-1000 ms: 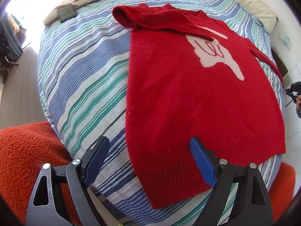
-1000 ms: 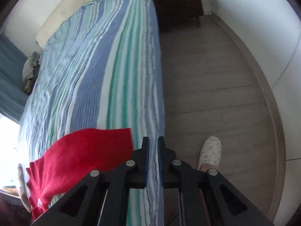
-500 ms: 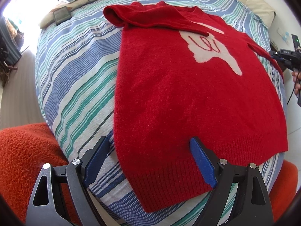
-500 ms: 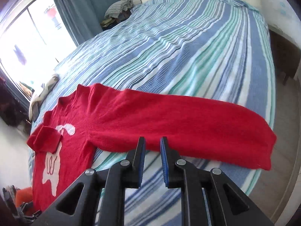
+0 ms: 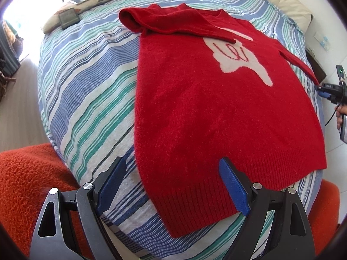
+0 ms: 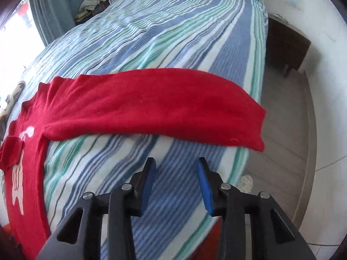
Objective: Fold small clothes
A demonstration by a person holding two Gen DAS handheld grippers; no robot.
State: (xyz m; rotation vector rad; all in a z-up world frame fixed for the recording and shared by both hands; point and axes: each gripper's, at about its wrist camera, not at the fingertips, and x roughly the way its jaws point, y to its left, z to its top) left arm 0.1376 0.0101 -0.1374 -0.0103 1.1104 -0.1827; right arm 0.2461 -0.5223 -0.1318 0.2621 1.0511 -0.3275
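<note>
Lying flat on the striped bed (image 5: 91, 82), the red sweater (image 5: 206, 112) has 1 sleeve (image 6: 151, 106) outstretched toward the edge; it may slip off if dragged. Left gripper (image 5: 173, 186), jaws wide, and right gripper (image 6: 176, 184), jaws parted, hold nothing.

The left gripper (image 5: 171, 186) has black, angular finger arms with triangular cut-outs, round silver screws at the pivots and flat blue pads (image 5: 233, 186). The right gripper (image 6: 176, 184) is the same build: black arms, silver screws, blue pads (image 6: 205, 188). Bare fingers (image 5: 340, 117) grip its handle, with a thin black cable (image 5: 329, 119) beside them.
</note>
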